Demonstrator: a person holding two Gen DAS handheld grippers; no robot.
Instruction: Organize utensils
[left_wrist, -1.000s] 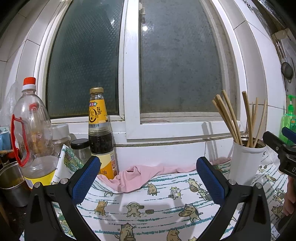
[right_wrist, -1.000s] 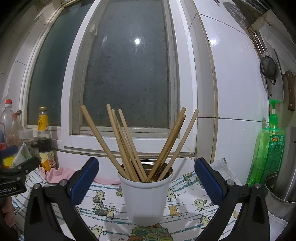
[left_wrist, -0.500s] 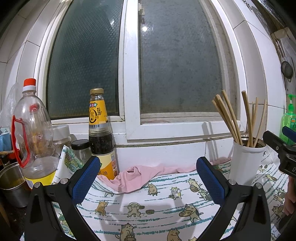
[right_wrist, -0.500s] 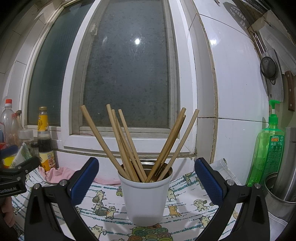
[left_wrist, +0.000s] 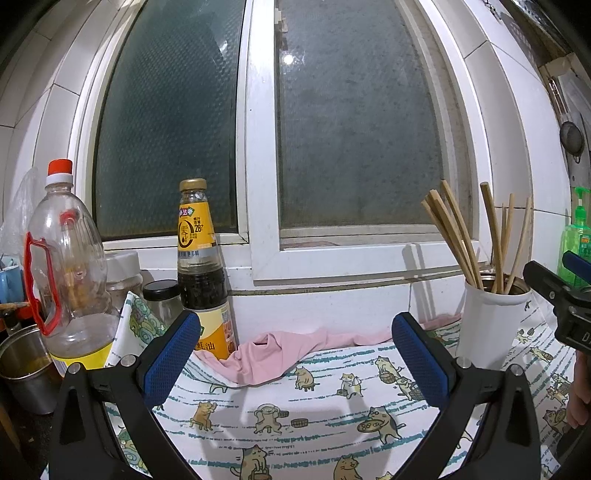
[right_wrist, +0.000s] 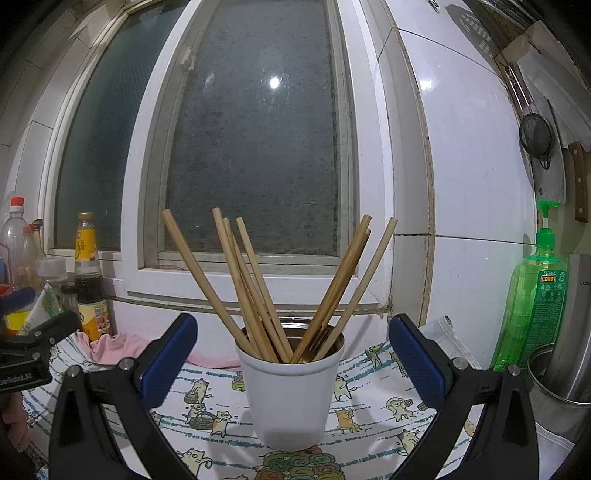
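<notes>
Nothing has shifted over the last second: both the left hand-held gripper (left_wrist: 295, 354) and right hand-held gripper (right_wrist: 291, 354) stay spread and empty, bamboo chopsticks (right_wrist: 258, 280) standing in the white cup (right_wrist: 291, 391) near the counter's back edge, suggesting organizing is finished or paused.

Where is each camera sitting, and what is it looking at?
Left wrist: rides the open left gripper, facing the window, sauce bottle and pink cloth; the right gripper and some fingers poke in.
Right wrist: rides the open right gripper, facing the white cup of chopsticks; the left gripper shows.
Both share the cup, bottle, cloth and green soap bottle.
</notes>
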